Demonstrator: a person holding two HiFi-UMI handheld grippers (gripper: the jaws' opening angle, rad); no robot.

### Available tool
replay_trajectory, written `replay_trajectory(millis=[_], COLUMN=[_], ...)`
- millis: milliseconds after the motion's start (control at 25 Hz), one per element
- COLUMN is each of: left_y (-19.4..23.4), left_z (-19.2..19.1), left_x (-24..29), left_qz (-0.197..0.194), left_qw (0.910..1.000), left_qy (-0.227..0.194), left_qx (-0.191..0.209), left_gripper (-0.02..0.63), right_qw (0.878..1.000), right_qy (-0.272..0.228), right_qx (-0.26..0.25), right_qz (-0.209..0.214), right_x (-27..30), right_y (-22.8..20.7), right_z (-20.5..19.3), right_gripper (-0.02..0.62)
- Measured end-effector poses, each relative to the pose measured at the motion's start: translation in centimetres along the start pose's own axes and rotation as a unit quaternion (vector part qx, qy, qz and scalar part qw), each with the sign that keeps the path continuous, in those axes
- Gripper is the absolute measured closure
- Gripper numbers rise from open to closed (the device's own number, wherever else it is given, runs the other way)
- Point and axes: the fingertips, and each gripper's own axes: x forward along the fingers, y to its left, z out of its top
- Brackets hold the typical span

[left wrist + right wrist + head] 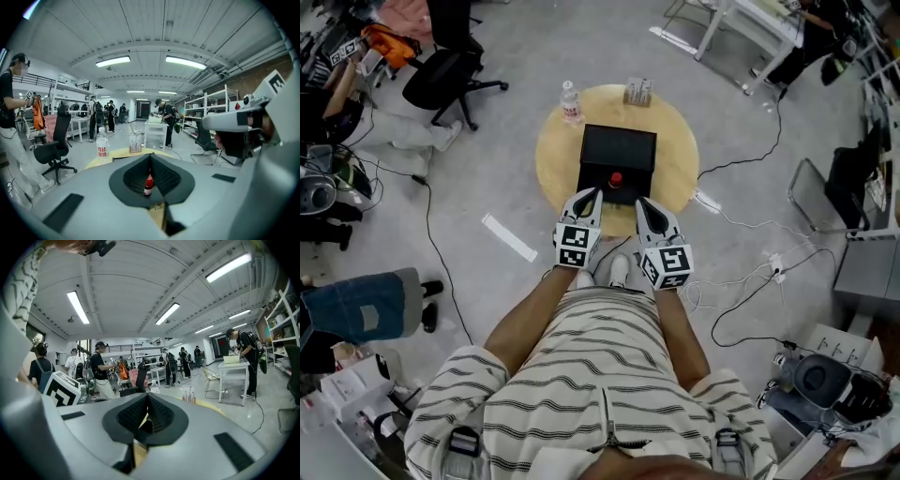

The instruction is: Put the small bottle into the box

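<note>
A small bottle (616, 178) with a red cap shows over the near part of the black box (619, 148) on the round wooden table (553, 155). Whether it stands in the box or on it I cannot tell. My left gripper (592, 195) hovers at the table's front edge, just left of the bottle, shut with nothing in it. In the left gripper view its jaws (150, 158) meet at the tips, and the bottle (148, 185) appears beyond them through the lower gap. My right gripper (645, 203) sits beside it, also shut and empty (147, 397).
A clear water bottle (571, 101) stands at the table's back left and a small carton (638, 91) at the back edge. An office chair (445, 75) is to the far left, cables (741, 281) lie on the floor at right, and several people stand around the room.
</note>
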Motion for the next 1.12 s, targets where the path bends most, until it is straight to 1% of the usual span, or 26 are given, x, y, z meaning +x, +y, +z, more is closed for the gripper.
replay_trajectory(millis=[320, 520, 680, 800, 960, 1120], left_y=[-0.7, -1.2, -2.2, -2.6, -2.2, -2.0], left_z=[1.3, 2.4, 2.6, 2.6, 2.3, 2.9], left_x=[-1.7, -2.5, -2.9, -3.4, -3.2, -3.2], left_qz=[-0.007, -0.01, -0.016, -0.015, -0.014, -0.013], left_qw=[0.9997, 0.9995, 0.9992, 0.9989, 0.9993, 0.9992], left_qy=[-0.017, -0.029, -0.033, -0.039, -0.035, -0.036], left_qx=[0.016, 0.011, 0.017, 0.021, 0.004, 0.006], left_gripper=[0.584, 0.584, 0.584, 0.584, 0.584, 0.584], right_qw=[1.0, 1.0, 1.0, 1.0, 1.0, 1.0], right_qy=[-0.006, -0.008, -0.008, -0.01, -0.01, -0.01], right_qx=[0.008, 0.013, -0.006, -0.008, -0.006, -0.006], right_qz=[0.0, 0.0, -0.003, 0.001, 0.003, 0.005], right_x=[-0.2, -0.5, -0.9, -1.0, -0.7, -0.2], right_y=[0.1, 0.0, 0.1, 0.4, 0.4, 0.4], right_z=[0.3, 0.6, 0.6, 0.5, 0.7, 1.0], right_gripper=[0.577, 0.577, 0.577, 0.577, 0.577, 0.577])
